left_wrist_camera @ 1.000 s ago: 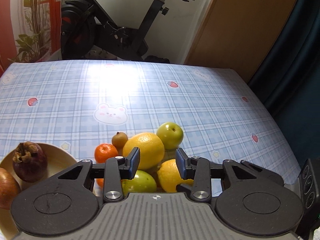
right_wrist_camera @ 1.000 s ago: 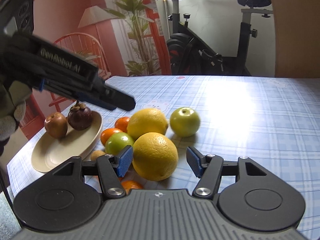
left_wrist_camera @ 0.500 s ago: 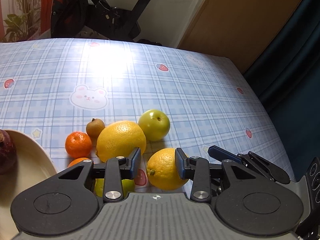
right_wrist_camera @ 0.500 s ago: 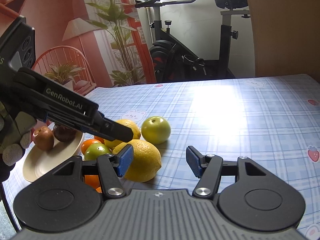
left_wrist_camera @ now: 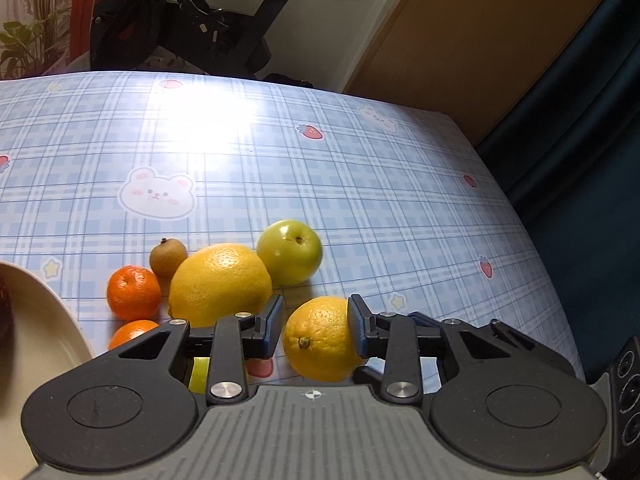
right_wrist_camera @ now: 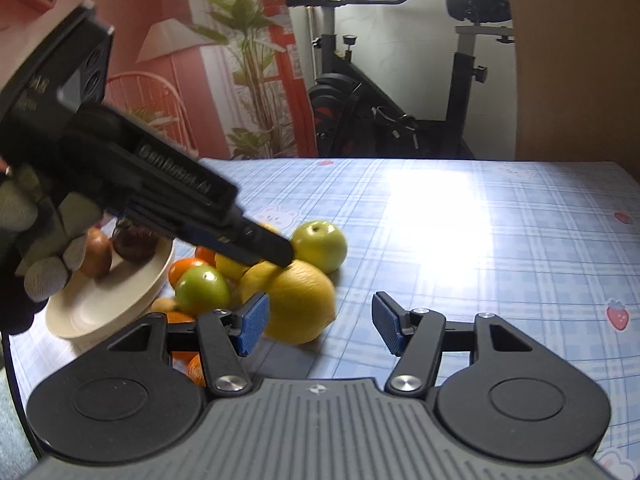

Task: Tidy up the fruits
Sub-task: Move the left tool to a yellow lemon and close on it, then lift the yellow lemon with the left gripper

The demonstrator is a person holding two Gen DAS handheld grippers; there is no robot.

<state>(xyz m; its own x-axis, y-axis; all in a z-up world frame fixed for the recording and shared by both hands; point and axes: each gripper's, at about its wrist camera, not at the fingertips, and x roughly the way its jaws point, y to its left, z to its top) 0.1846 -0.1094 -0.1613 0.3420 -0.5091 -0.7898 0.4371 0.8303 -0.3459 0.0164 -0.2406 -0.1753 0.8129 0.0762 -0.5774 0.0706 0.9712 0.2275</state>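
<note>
From the left wrist, the left hand-held gripper has just been narrowing its jaws around a lemon on the tabletop; the right pad touches the peel, the left stands just clear. Beside it lie a bigger lemon, green apple and tangerine, all unsorted. From the right wrist, the right hand-held gripper hangs half open and empty, and the plate holds only two dark fruits, so I judge most sorting remains.

A green fruit sits mostly hidden behind the left gripper's fingers.
</note>
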